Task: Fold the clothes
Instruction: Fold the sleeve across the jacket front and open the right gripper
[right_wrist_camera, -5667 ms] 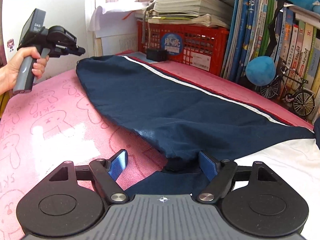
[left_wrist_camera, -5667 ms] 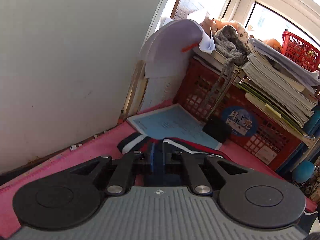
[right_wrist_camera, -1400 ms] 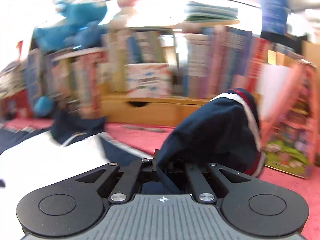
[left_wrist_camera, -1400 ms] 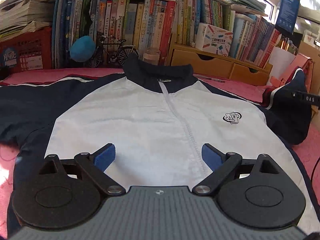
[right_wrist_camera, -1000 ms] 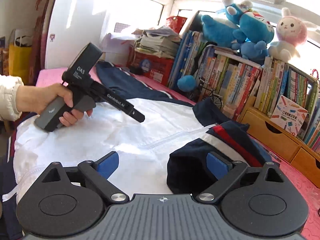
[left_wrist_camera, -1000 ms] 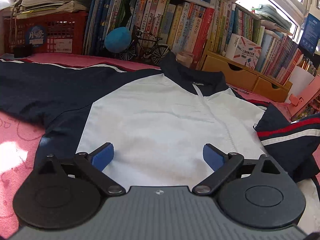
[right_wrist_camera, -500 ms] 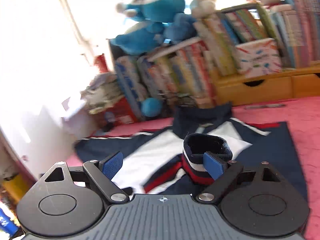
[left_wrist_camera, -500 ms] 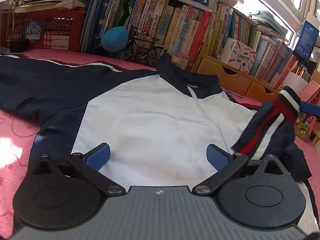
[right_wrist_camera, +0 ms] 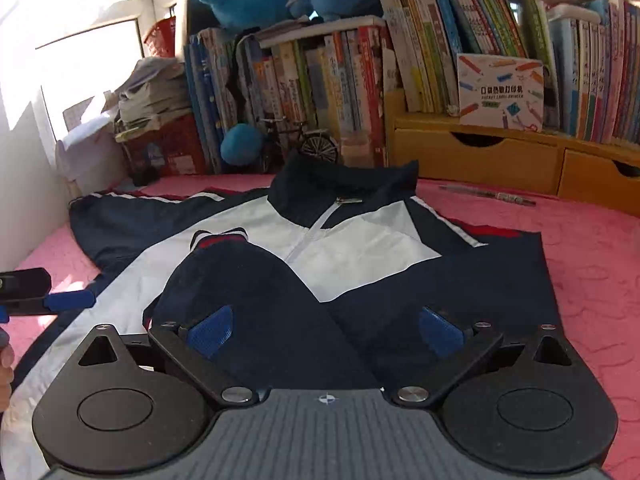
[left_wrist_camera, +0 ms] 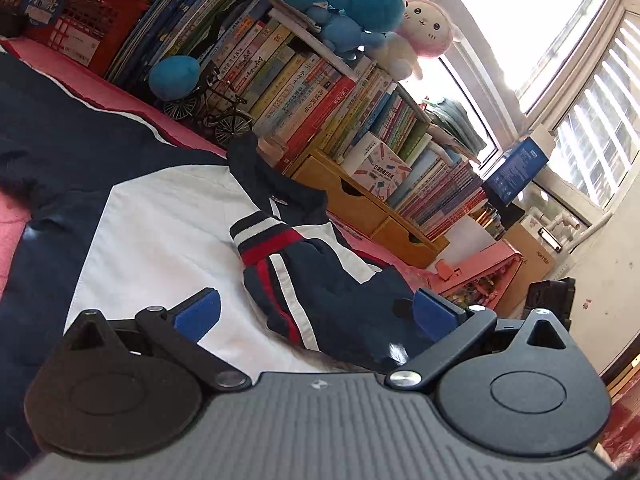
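- Lying face-up on the pink bed cover [right_wrist_camera: 580, 264], the jacket [right_wrist_camera: 360, 248] is seen with its collar toward the bookshelf [right_wrist_camera: 400, 80].
- One sleeve [right_wrist_camera: 240, 280] is found folded across the white chest, its striped cuff [left_wrist_camera: 264, 236] resting near the zip; the other sleeve [left_wrist_camera: 60, 132] is spread flat toward the red crate [left_wrist_camera: 80, 20].
- Nothing is held by the right gripper [right_wrist_camera: 324, 328]; its jaws are parted above the folded sleeve.
- Parted jaws are also shown on the left gripper [left_wrist_camera: 316, 312], empty, just over the chest.
- For a neat fold, the laid sleeve is best pressed flat and squared to the side seam, it is judged, before the outstretched sleeve is pinched near its cuff and carried across to match.
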